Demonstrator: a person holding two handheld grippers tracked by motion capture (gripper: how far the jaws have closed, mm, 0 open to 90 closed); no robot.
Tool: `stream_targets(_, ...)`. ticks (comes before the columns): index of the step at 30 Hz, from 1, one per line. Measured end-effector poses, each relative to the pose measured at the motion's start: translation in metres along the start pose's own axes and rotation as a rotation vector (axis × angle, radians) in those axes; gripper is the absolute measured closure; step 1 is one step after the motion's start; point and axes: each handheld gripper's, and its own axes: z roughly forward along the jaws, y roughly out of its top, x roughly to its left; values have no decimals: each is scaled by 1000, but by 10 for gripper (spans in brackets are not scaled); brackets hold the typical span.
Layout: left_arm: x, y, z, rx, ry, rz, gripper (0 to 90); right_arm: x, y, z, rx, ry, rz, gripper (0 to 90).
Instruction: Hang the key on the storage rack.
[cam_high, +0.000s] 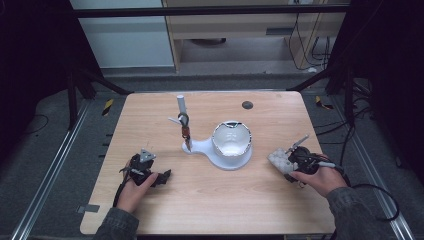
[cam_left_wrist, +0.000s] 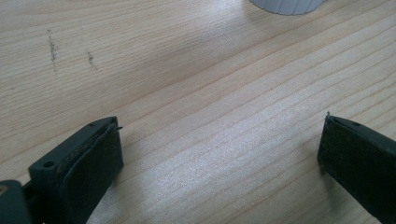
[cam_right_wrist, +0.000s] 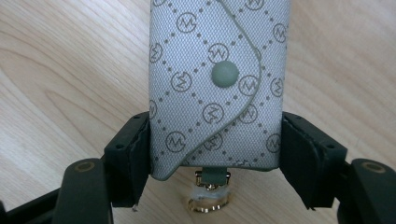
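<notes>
The middle of the table (cam_high: 165, 210) is blocked by a white stand (cam_high: 220, 152). On its right part sits a white bowl (cam_high: 231, 138), and on its left a tall post (cam_high: 181, 107) sticks up with small things hanging on it. A small dark disc (cam_high: 247, 105) lies far back. The near strip between both hands is bare wood. The far left corner is bare too.

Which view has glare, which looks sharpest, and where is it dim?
Left gripper view: a pale sheen on the table between the open claw's jaws. Right gripper view: the key pouch is sharp, its weave clear. High view: dark surroundings, evenly lit tabletop.
</notes>
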Motion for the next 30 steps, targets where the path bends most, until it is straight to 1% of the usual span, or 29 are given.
stream_targets(2,0,0,0,0,0,0,0,3,4,-3,-6,-13,-29,308)
stream_targets(4,0,0,0,0,0,0,0,6,9,-6,-13,-19,-37,309)
stream_targets(8,0,0,0,-1,1,-2,0,10,18,-13,-21,-45,-86,309)
stream_targets(16,0,0,0,0,0,0,0,16,36,-31,-49,-59,-124,309)
stream_targets(23,0,0,0,1,0,0,0,16,52,-41,-60,-80,-151,309)
stream_targets(28,0,0,0,0,0,-1,0,17,61,-52,-70,-92,-179,309)
stream_targets(30,0,0,0,0,0,-1,0,17,64,-56,-76,-97,-183,309)
